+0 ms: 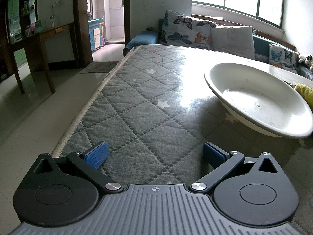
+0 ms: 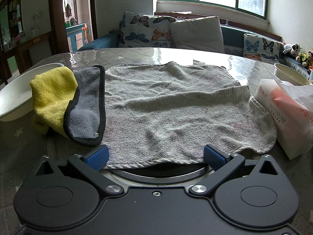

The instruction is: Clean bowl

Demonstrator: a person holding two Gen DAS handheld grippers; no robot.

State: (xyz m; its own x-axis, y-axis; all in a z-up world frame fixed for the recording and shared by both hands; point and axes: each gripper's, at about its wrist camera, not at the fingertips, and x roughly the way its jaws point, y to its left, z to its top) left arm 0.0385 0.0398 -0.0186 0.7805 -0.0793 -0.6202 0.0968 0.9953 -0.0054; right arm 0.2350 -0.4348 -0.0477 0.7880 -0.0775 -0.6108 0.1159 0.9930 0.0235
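A wide white bowl [image 1: 260, 101] rests on the quilted table cover, ahead and to the right of my left gripper [image 1: 155, 153], which stands open over bare cloth. The same bowl [image 2: 13, 98] shows at the left edge of the right wrist view. Beside it lies a yellow and grey cloth [image 2: 66, 101], its yellow corner [image 1: 306, 93] peeking past the bowl. A grey towel [image 2: 176, 107] is spread flat in front of my right gripper [image 2: 155, 154], which is open at the towel's near hem. Under that hem a dark round metal rim [image 2: 156, 173] shows.
A tissue pack [image 2: 281, 113] and a small cream bowl [image 2: 291, 74] sit at the right. The table's left edge [image 1: 88, 105] drops to a tiled floor. A sofa with butterfly cushions [image 2: 148, 31] runs behind the table, with soft toys [image 2: 293, 49] at far right.
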